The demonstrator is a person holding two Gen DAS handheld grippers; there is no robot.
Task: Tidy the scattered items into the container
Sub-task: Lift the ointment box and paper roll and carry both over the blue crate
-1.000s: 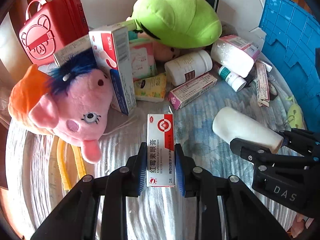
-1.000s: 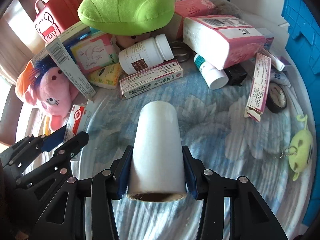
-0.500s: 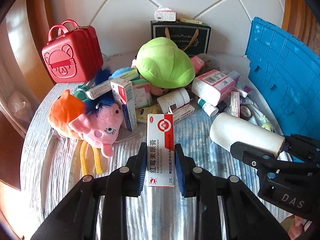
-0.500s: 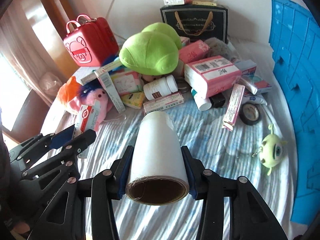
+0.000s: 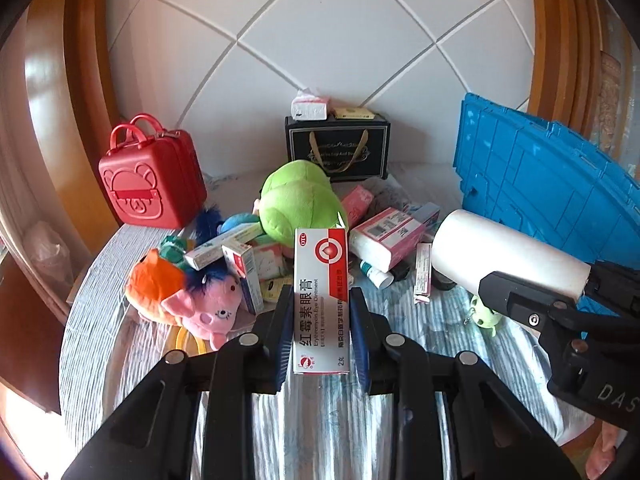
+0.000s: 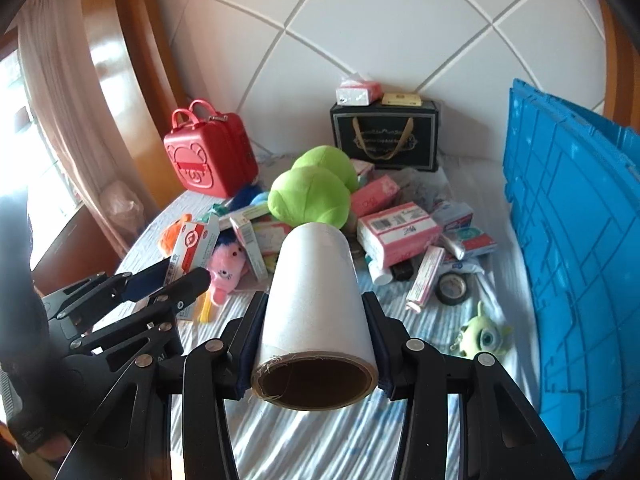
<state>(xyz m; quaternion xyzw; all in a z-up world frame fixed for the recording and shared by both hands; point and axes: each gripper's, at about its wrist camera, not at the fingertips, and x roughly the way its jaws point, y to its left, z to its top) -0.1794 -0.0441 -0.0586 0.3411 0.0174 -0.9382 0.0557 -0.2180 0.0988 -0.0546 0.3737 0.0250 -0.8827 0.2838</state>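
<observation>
Currently carry step: ointment box (image 5: 321, 296) gripped in left gripper (image 5: 320, 332), paper roll (image 6: 316, 304) in right gripper (image 6: 316, 344); transfer to blue crate (image 6: 576, 248) needed next.

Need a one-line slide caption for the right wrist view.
Right gripper clamps a white roll above the cluttered bed, blue crate to its right.

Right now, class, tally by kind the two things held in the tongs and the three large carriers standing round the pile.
medicine box: 1
paper roll: 1
red case: 1
black gift bag: 1
blue crate: 1
Total: 5
</observation>
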